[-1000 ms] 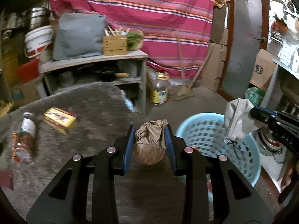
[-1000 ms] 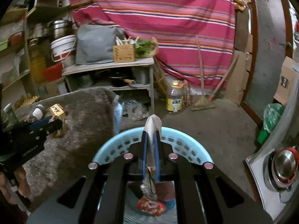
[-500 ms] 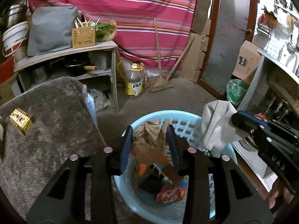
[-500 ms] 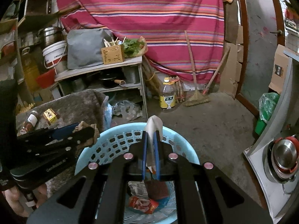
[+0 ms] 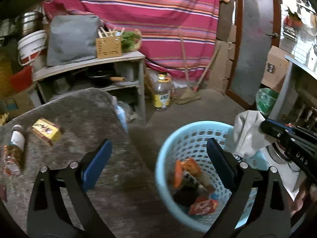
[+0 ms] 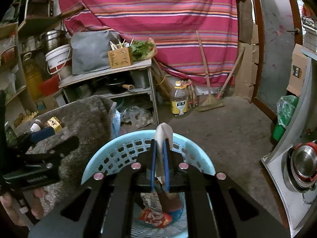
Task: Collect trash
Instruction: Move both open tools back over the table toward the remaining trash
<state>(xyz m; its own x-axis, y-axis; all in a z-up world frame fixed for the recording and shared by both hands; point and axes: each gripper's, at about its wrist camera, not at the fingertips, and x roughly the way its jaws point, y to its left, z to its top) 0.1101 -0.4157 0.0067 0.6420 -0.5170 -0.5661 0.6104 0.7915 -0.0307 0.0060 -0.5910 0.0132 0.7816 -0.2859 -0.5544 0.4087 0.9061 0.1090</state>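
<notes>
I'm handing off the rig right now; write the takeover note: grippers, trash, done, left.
Left gripper: fingers have just opened wide, nothing between them, beside the light blue perforated plastic basket.
Right gripper: shut on a pale crumpled paper bag, over the basket.
Done: wrappers, including a red snack packet, lie in the basket.
Left: drop the paper bag; collect the yellow cardboard box and glass bottle from the grey fuzzy table cover.

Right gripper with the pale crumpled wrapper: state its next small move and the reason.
Probably open the right gripper and let go. Its jaws are shut on the pale crumpled wrapper, which hangs over the light blue perforated plastic basket, where other trash already lies. The left gripper, jaws just opened with nothing between them, looks clear of the drop.
</notes>
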